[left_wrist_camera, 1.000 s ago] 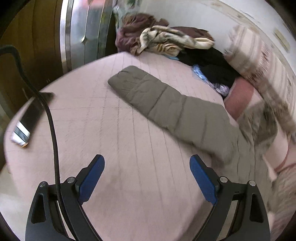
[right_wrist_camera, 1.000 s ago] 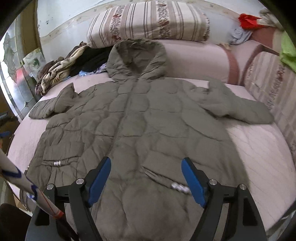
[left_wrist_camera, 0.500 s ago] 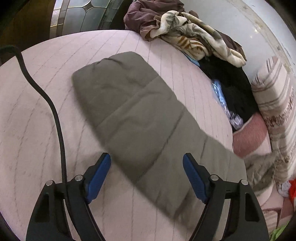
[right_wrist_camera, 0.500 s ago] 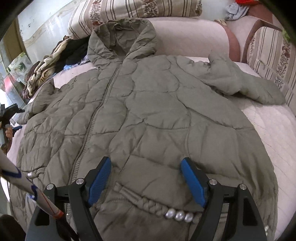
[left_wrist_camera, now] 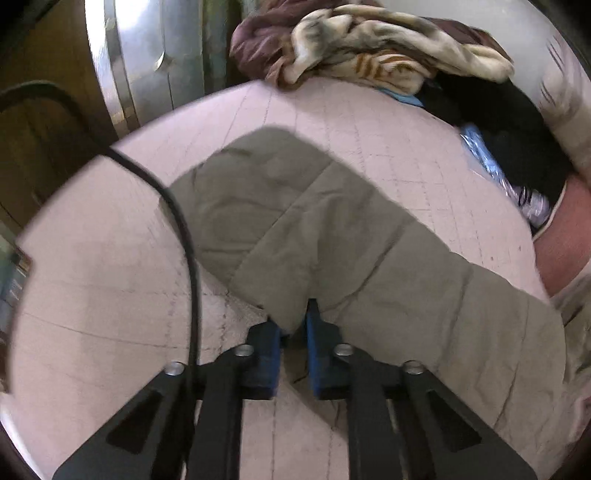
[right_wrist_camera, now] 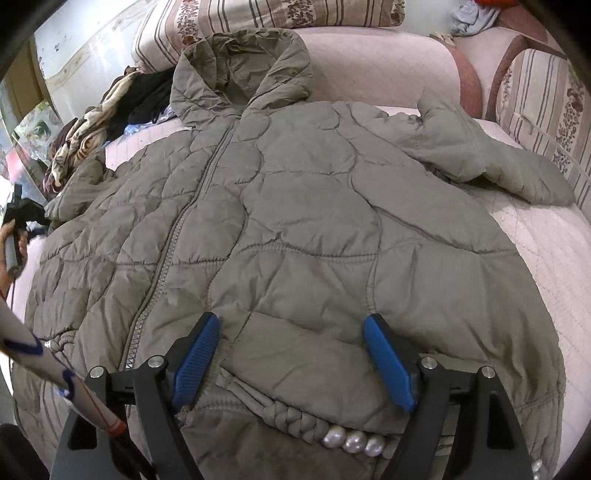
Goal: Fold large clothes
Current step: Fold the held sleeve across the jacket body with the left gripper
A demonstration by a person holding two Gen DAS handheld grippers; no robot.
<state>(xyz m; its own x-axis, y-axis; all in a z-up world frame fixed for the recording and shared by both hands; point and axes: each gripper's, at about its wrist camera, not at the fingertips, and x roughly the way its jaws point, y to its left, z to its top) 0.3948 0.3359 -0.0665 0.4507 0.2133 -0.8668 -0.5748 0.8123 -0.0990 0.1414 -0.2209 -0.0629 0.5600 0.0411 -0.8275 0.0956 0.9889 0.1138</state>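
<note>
An olive quilted hooded jacket [right_wrist_camera: 295, 221] lies flat, front up, on a pink bed [right_wrist_camera: 546, 236]. Its left sleeve [left_wrist_camera: 295, 229] stretches across the left wrist view. My left gripper [left_wrist_camera: 294, 325] is shut on the near edge of that sleeve. My right gripper [right_wrist_camera: 291, 354] is open, low over the jacket's lower front, just above a pocket trimmed with a braid and pearls [right_wrist_camera: 351, 439]. The right sleeve [right_wrist_camera: 491, 162] lies spread out to the right. The hood [right_wrist_camera: 240, 70] rests against a pillow.
A heap of brown, cream and black clothes [left_wrist_camera: 369, 48] sits at the bed's far corner. A black cable [left_wrist_camera: 184, 236] crosses the left wrist view. Striped pillows [right_wrist_camera: 266, 14] line the back and right. A metal-framed door [left_wrist_camera: 147, 55] stands beyond the bed's edge.
My left gripper has moved down to the sleeve and closed on its edge. My right gripper has moved forward and lower over the jacket and stayed open.
</note>
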